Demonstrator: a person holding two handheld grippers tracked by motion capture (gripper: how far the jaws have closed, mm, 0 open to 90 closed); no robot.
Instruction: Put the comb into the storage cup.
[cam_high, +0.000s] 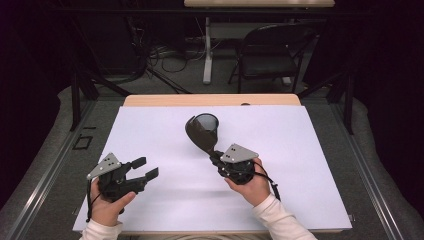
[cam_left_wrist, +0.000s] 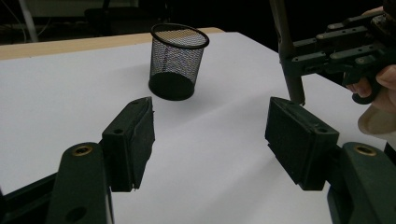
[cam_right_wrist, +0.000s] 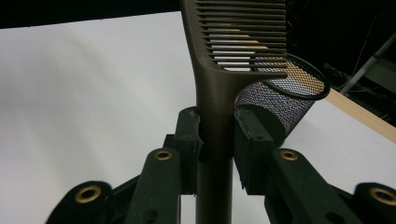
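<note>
A black wire-mesh cup (cam_high: 202, 131) stands upright in the middle of the white sheet (cam_high: 280, 150). My right gripper (cam_high: 216, 157) is just in front of it, shut on the handle of a brown comb (cam_right_wrist: 217, 93). The comb's toothed end reaches up beside the mesh cup's (cam_right_wrist: 285, 100) rim, and part of the handle sticks out behind the jaws. My left gripper (cam_high: 148, 167) rests low at the sheet's front left, open with nothing between its jaws. From the left gripper (cam_left_wrist: 210, 140) view, the mesh cup (cam_left_wrist: 177, 60) lies ahead and the comb (cam_left_wrist: 293, 79) hangs from the right gripper (cam_left_wrist: 327, 51).
The white sheet covers a wooden table whose far edge (cam_high: 210, 100) shows bare. Behind the table stand a black chair (cam_high: 270, 50) and a white table leg (cam_high: 207, 50), with cables on the floor. Bare sheet surrounds the cup on both sides.
</note>
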